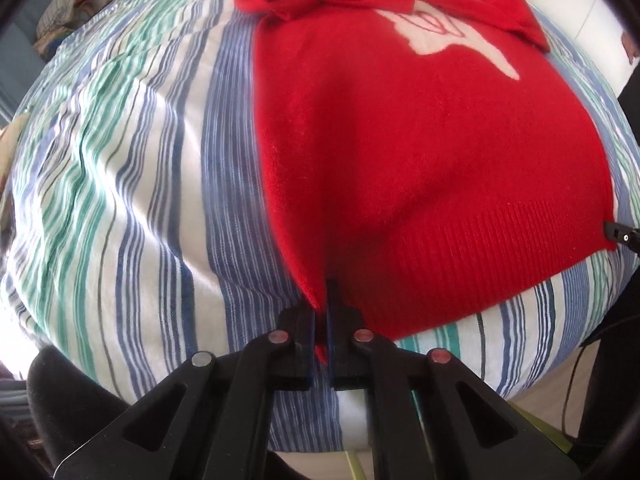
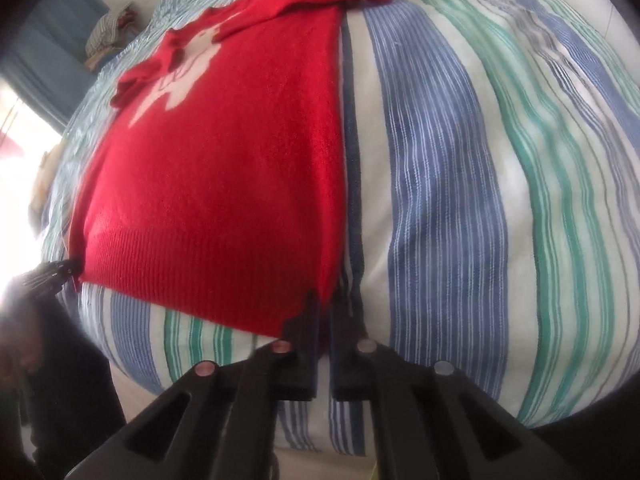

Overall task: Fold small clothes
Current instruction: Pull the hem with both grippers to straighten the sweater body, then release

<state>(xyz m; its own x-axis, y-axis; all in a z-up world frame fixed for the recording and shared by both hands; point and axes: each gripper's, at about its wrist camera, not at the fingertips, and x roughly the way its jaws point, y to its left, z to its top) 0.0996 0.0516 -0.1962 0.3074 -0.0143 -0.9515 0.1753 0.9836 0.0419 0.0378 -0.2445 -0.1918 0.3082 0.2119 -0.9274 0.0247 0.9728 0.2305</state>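
Observation:
A small red knit sweater [image 1: 420,152] with a white figure on its chest lies flat on the striped bed cover, hem toward me, sleeves folded in near the collar. My left gripper [image 1: 322,308] is shut on the hem's left corner. My right gripper [image 2: 326,308] is shut on the hem's right corner of the sweater [image 2: 224,168]. Each gripper shows in the other's view: the right gripper [image 1: 618,234] at the right edge, the left gripper [image 2: 60,270] at the left edge.
The bed cover [image 1: 132,184] with blue, green and white stripes spreads widely to the left, and to the right in the right wrist view [image 2: 500,184]. A pile of clothes [image 2: 108,28] sits at the far corner. The bed's near edge is just below the grippers.

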